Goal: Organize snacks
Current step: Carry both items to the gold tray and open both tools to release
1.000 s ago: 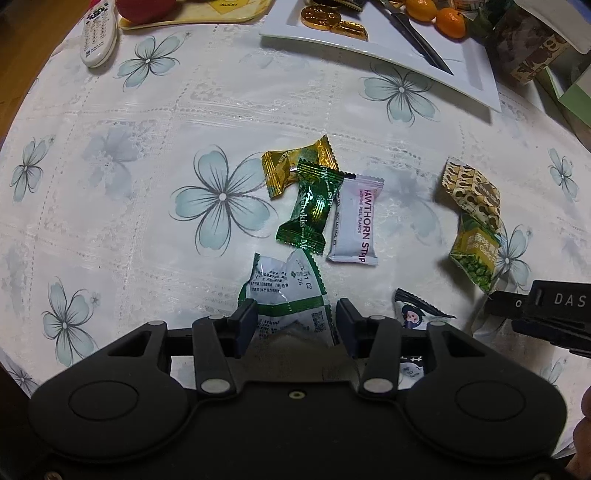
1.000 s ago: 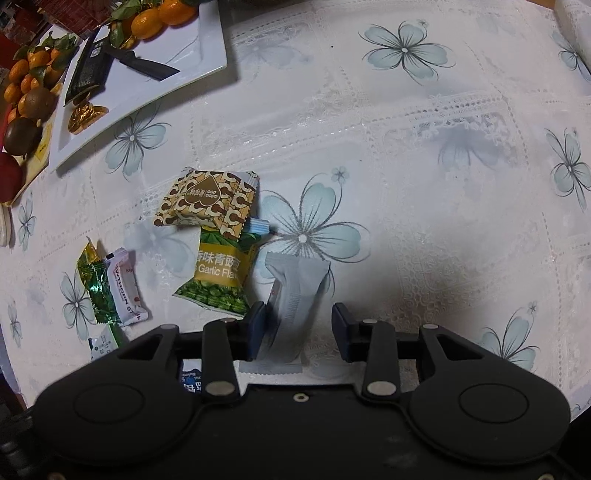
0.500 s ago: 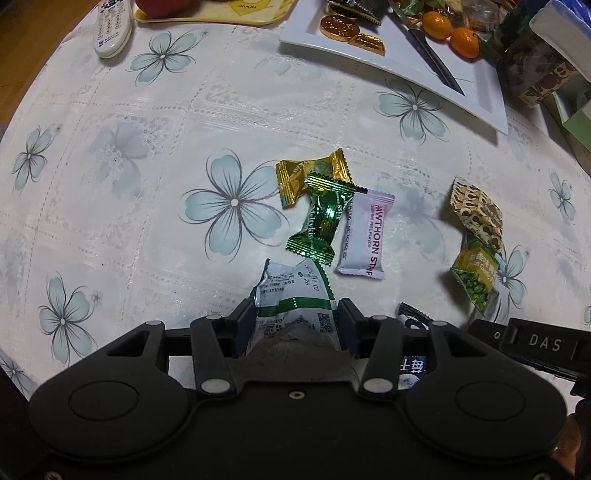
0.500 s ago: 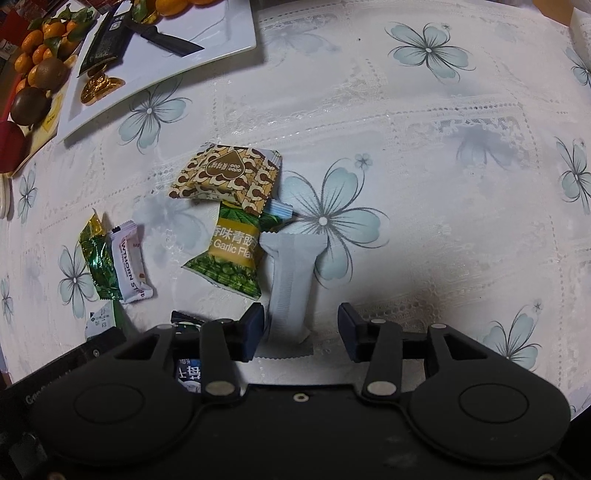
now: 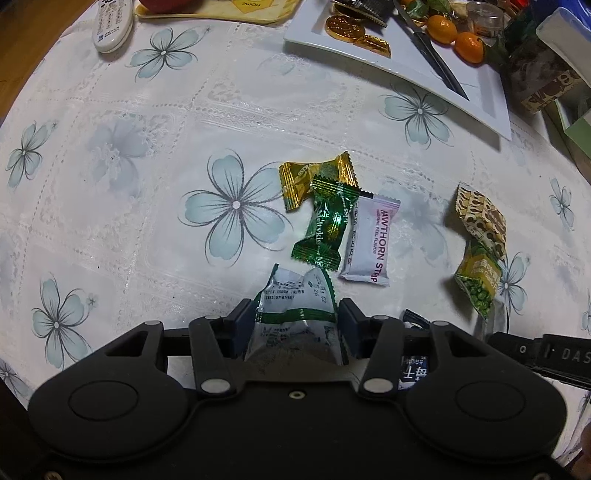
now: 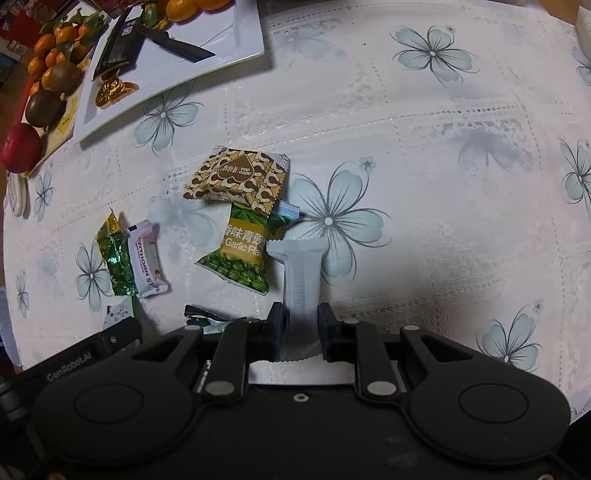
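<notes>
My left gripper is shut on a white and green snack packet, crumpled between the jaws. Ahead of it lie a gold candy, a green candy and a white hawthorn strip. My right gripper is shut on a long grey-white packet. Left of it lie a green garlic pea packet and a brown patterned packet. These two also show at the right of the left wrist view, the pea packet below the brown one. A dark packet lies by the right gripper.
A white tray at the back holds gold coins, a knife and oranges. A remote lies at the far left. Boxes stand at the far right. Kiwis and a red fruit sit beside the tray.
Both grippers have closed on their packets: the left squeezed the white and green packet, the right pinched the grey-white packet. Both views drew back slightly.
</notes>
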